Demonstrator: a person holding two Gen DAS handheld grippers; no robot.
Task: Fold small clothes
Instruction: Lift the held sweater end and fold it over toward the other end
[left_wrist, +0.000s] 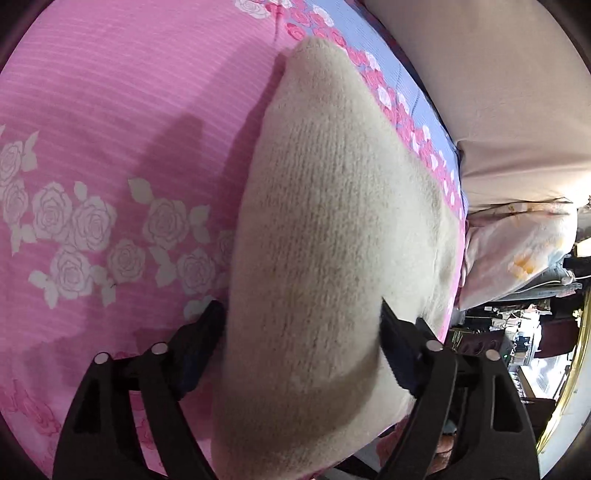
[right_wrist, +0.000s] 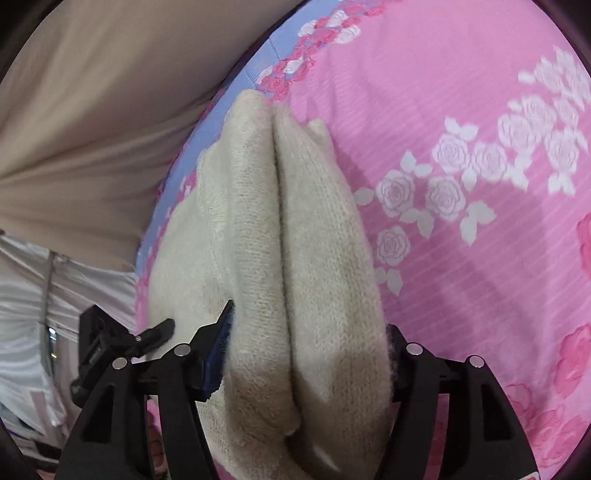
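A cream knitted garment lies folded into a thick bundle on the pink rose-print bedsheet. My left gripper straddles its near end. One finger sits at the bundle's left edge and the other rests on its right side, with the jaws wide apart. In the right wrist view the same garment shows two long folded halves meeting along a centre crease. My right gripper also stands wide around that near end, with the fabric filling the gap. I see no squeezing of the knit.
The sheet's blue border with pink roses runs along the bed edge beside a large beige fabric surface. A pale floral cushion and room clutter lie past the edge. Pink sheet spreads on the other side.
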